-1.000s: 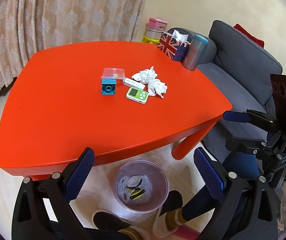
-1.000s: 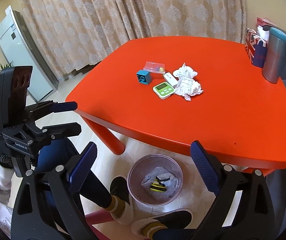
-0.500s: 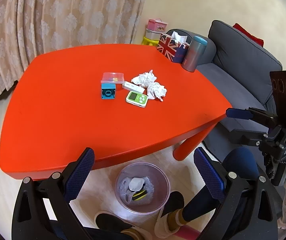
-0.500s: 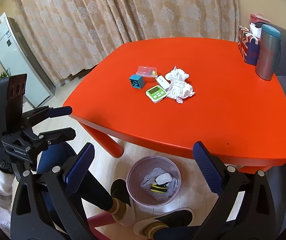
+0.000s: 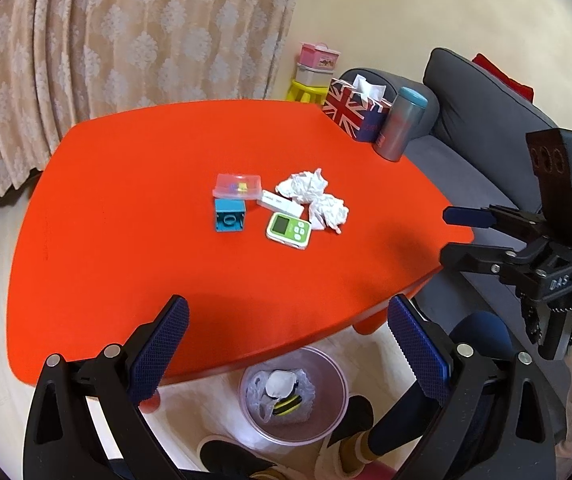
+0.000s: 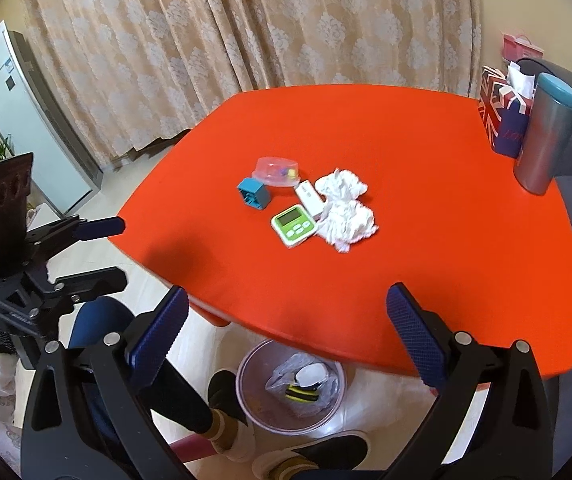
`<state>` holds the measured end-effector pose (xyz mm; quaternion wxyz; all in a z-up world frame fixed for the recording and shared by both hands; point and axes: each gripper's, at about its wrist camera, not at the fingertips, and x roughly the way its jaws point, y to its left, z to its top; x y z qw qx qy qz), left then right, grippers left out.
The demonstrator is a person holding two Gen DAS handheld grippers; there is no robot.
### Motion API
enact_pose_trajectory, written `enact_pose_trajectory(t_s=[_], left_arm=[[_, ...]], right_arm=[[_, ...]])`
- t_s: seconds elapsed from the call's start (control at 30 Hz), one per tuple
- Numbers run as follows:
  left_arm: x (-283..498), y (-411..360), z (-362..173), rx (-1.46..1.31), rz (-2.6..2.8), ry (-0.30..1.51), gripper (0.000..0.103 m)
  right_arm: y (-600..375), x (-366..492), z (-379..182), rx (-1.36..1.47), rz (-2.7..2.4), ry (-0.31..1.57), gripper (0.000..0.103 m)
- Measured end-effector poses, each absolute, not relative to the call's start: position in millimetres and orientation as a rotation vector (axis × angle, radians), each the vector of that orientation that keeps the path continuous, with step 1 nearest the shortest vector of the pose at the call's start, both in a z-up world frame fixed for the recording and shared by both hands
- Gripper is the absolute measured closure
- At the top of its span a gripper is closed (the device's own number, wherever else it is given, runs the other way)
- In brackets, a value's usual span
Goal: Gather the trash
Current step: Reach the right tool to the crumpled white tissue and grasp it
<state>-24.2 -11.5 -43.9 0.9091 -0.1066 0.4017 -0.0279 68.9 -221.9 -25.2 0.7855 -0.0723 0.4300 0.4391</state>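
Two crumpled white tissues (image 5: pixel 313 197) (image 6: pixel 345 208) lie at the middle of the red table (image 5: pixel 134 240) (image 6: pixel 445 264). A clear trash bin (image 5: pixel 293 400) (image 6: pixel 290 390) with a bag and some waste stands on the floor under the table's near edge. My left gripper (image 5: pixel 286 344) is open and empty above the near edge; it also shows at the left of the right wrist view (image 6: pixel 120 252). My right gripper (image 6: pixel 286 332) is open and empty, and shows at the right of the left wrist view (image 5: pixel 447 236).
Beside the tissues lie a green timer (image 5: pixel 289 231) (image 6: pixel 293 225), a white stick (image 5: pixel 280 203), a blue block (image 5: pixel 228 220) (image 6: pixel 253 193) and a clear box (image 5: pixel 238 186) (image 6: pixel 277 171). A flag tissue box (image 5: pixel 353 114) and tumbler (image 5: pixel 399 130) (image 6: pixel 545 136) stand at the far corner by a grey sofa (image 5: pixel 485 128). My feet (image 6: pixel 317 448) are by the bin.
Both grippers have moved forward and up over the table's near edge, so the table items look closer. Both stay open and empty.
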Motion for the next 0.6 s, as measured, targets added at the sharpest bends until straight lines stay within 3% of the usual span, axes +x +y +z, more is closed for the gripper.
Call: enact_pose_trajectory(t_s=[0.6], left_arm=[[12, 4, -42, -0.226, -0.041, 0.840, 0.007]], right_arm=[[-167, 138, -62, -0.323, 0.938, 1.016, 0.005]])
